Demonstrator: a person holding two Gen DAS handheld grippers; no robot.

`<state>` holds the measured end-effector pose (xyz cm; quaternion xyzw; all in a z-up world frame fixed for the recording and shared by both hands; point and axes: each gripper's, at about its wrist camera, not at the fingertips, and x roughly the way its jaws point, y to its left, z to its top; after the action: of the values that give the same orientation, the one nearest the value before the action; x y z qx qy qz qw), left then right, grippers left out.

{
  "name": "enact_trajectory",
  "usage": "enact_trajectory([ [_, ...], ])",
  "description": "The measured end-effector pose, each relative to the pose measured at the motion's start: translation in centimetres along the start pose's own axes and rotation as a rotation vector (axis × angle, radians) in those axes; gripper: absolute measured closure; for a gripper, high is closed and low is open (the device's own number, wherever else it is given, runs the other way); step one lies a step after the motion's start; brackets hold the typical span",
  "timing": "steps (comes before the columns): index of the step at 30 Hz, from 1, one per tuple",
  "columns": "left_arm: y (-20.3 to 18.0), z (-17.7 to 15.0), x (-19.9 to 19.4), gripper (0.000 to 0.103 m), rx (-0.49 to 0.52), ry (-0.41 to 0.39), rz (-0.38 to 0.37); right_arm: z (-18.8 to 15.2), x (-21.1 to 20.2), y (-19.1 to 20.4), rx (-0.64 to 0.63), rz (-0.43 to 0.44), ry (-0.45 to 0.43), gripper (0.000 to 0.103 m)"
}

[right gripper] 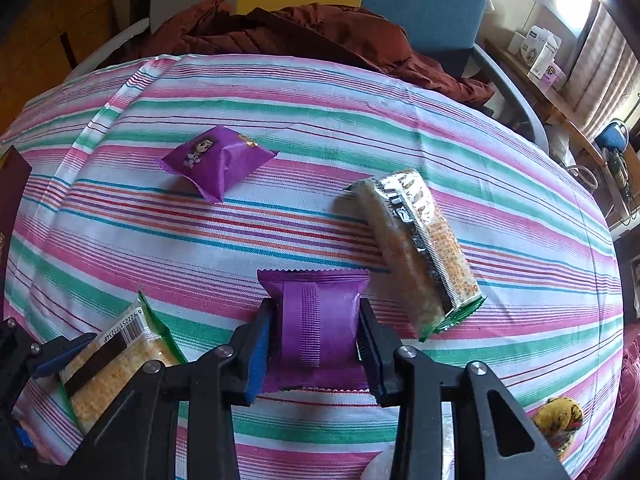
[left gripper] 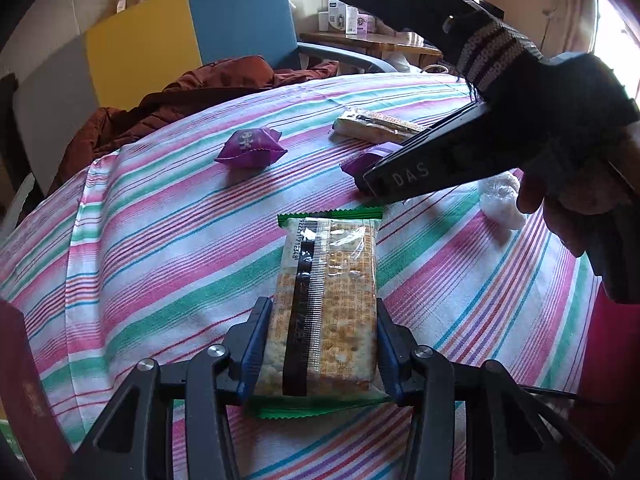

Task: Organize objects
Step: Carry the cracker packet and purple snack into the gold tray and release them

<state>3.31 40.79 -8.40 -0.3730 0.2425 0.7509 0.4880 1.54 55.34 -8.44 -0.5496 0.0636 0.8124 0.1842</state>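
Observation:
My left gripper (left gripper: 322, 332) is shut on a green-edged cracker pack (left gripper: 328, 300) that lies on the striped cloth; the pack also shows in the right wrist view (right gripper: 116, 364). My right gripper (right gripper: 316, 332) is shut on a purple snack pack (right gripper: 316, 320), seen from the left wrist view (left gripper: 362, 164) partly hidden behind the gripper body. A second purple pack (right gripper: 216, 160) (left gripper: 252, 146) lies farther back on the left. A second cracker pack (right gripper: 420, 248) (left gripper: 376, 122) lies farther back on the right.
The striped cloth (right gripper: 360, 128) covers the table. A brown jacket (right gripper: 304, 32) lies on a chair behind it. A white crumpled wrapper (left gripper: 502, 200) and a yellow patterned object (right gripper: 558, 420) sit at the right. A dark red object (left gripper: 24, 380) stands at the left edge.

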Motion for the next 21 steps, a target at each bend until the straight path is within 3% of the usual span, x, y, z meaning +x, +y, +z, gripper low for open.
enact_trajectory([
  [9, 0.2, -1.7, -2.0, 0.056, -0.028, 0.035, 0.0, -0.3, -0.9, 1.3, -0.027, 0.024, -0.034, 0.067],
  [13, 1.0, -2.4, -3.6, 0.056, -0.1, 0.075, -0.028, -0.6, -1.1, 2.5, -0.061, 0.04, -0.039, 0.067],
  [21, 2.3, -3.3, -10.8, 0.056, -0.128, -0.044, -0.009, -1.0, -1.2, 2.9, -0.052, 0.062, -0.029, 0.067],
])
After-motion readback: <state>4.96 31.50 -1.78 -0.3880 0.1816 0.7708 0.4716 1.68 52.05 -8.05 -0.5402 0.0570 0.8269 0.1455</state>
